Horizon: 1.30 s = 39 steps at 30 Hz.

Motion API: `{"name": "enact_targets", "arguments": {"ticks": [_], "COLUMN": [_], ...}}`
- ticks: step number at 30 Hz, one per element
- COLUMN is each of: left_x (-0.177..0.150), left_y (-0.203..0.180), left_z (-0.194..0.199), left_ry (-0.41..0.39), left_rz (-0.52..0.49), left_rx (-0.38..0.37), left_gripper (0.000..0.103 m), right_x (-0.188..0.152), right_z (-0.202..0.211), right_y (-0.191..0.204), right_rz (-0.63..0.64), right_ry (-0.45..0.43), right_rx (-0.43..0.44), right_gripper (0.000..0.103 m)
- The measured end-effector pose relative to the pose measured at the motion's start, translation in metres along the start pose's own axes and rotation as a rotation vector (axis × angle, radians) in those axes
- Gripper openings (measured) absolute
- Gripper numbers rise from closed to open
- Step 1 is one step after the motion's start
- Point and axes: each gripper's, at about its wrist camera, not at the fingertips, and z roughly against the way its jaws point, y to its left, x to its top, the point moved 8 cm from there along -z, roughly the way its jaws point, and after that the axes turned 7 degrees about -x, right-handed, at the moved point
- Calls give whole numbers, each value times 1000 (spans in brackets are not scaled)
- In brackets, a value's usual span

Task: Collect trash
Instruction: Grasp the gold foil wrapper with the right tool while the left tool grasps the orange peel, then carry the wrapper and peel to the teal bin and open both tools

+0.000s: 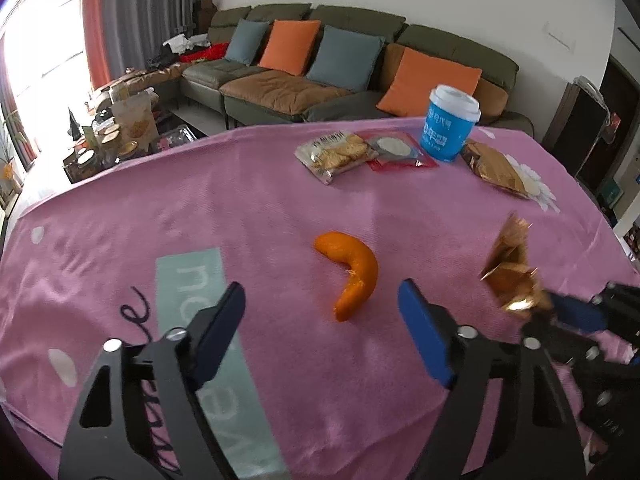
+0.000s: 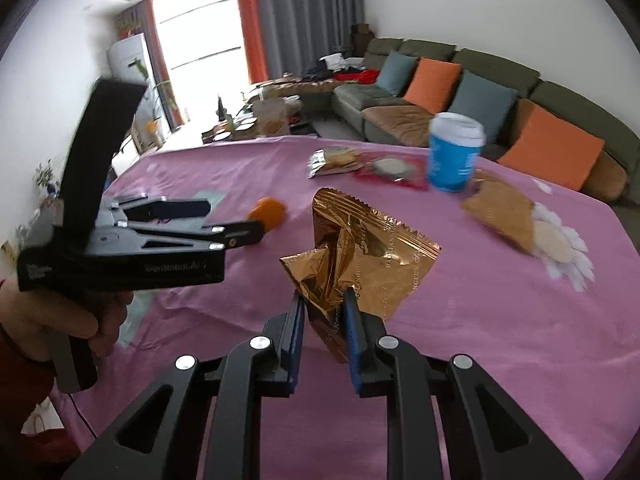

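Meanwhile orange peel (image 1: 351,276) curves lengthwise away from left tool (image 1: 320,312).

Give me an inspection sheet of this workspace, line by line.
Surface: pink cloth covers the table, with a pale green printed strip.
Job's things: gold wrapper lifted off the cloth; orange peel lying loose.
Clutter: blue cup upright at the far side; cracker packet, red packet and brown packet lying around it.
Grippers: right gripper shut on the gold wrapper; left gripper open, the peel ahead between its fingers, untouched.
Cables: nothing seen.
Surroundings: green sofa with orange and blue cushions, curtains, cluttered low table.
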Motion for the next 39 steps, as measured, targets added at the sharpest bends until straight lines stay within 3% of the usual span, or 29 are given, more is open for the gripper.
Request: {"name": "enact_targets", "arguments": {"ticks": [2, 4, 8, 15, 23, 39], "left_x": [-2, -2, -1, -4, -18, -94], "left_y": [-2, -4, -3, -2, 21, 107], "left_z": [-8, -11, -11, 1, 66, 223], "left_ry": [22, 21, 12, 3, -67, -210], "left_rz": [6, -1, 13, 14, 3, 180], "left_rx": [-11, -2, -16, -28, 95, 334], "left_gripper": [57, 56, 23, 12, 10, 10], "right_x": [2, 3, 3, 10, 26, 35], "right_z": [2, 2, 2, 7, 27, 74], "right_y": [-4, -6, -4, 6, 34, 157], "right_rz": [-12, -17, -17, -14, 27, 195], "right_ry": [-5, -9, -12, -29, -78, -154], "right_rx": [3, 3, 11, 39, 84, 283], "right_gripper": [17, 17, 17, 17, 17, 17]}}
